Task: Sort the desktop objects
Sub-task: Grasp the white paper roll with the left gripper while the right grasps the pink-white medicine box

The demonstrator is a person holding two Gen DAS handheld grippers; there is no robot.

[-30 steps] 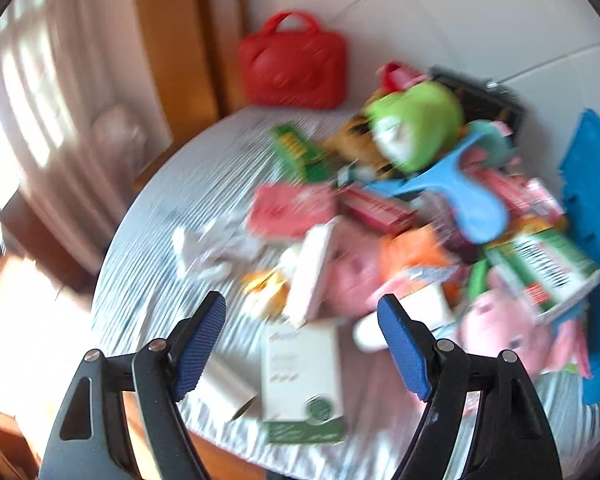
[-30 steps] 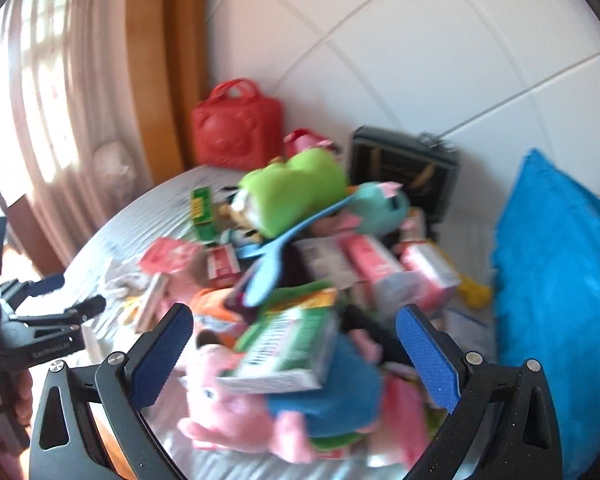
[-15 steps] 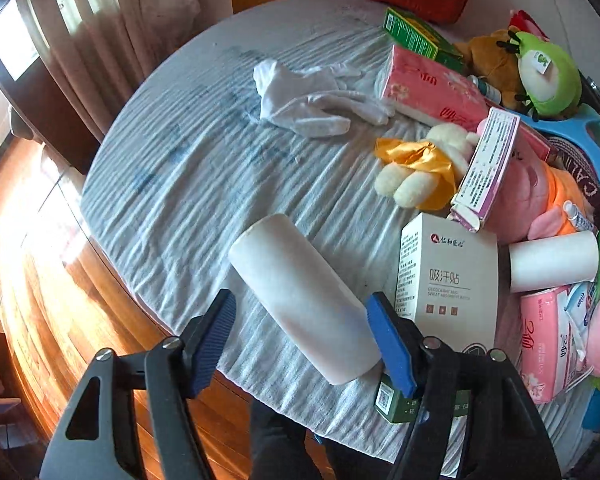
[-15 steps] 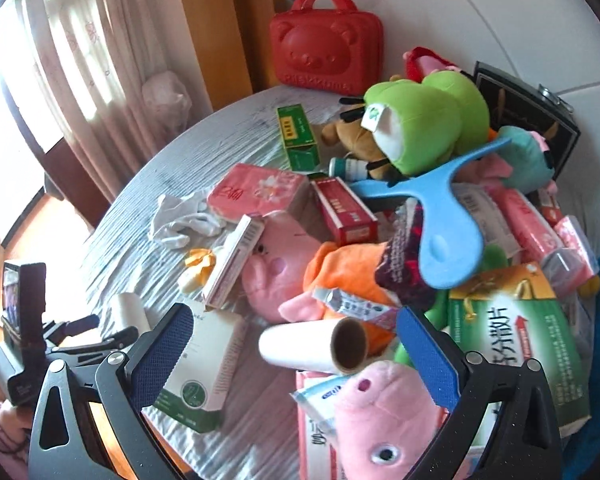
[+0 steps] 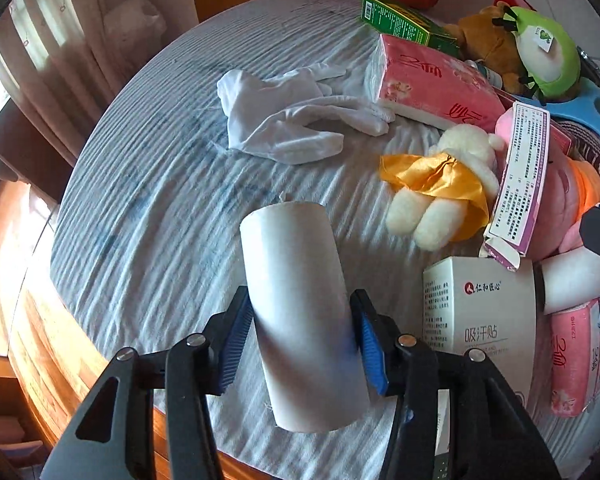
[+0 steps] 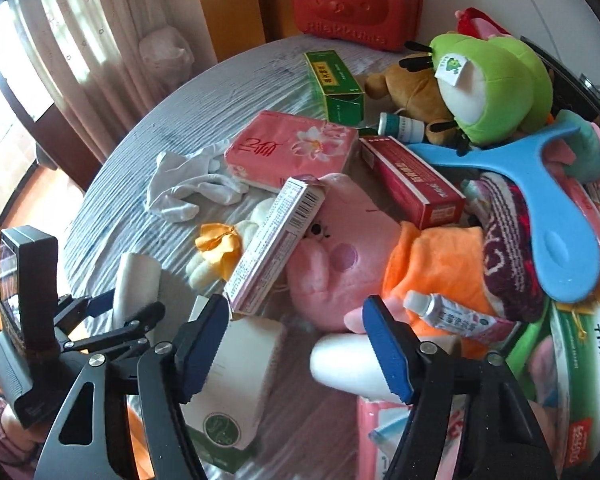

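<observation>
The sorting looks barely begun. The left hand-held gripper [image 5: 302, 344] has its blue pads pressed against both sides of a white paper roll [image 5: 300, 312], which points forward between them over the near edge of the surface [image 5: 148, 184]. Ahead and to its right, the heap remains mixed: white gloves [image 5: 288, 120], a pink tissue pack [image 5: 432, 80], a white box [image 5: 480, 312], plush toys. The right hand-held gripper [image 6: 296, 344] hangs wide and empty above a second roll [image 6: 344, 364], which lies by its right finger.

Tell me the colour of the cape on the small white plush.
Yellow-orange cape, clearest in the left wrist view.
</observation>
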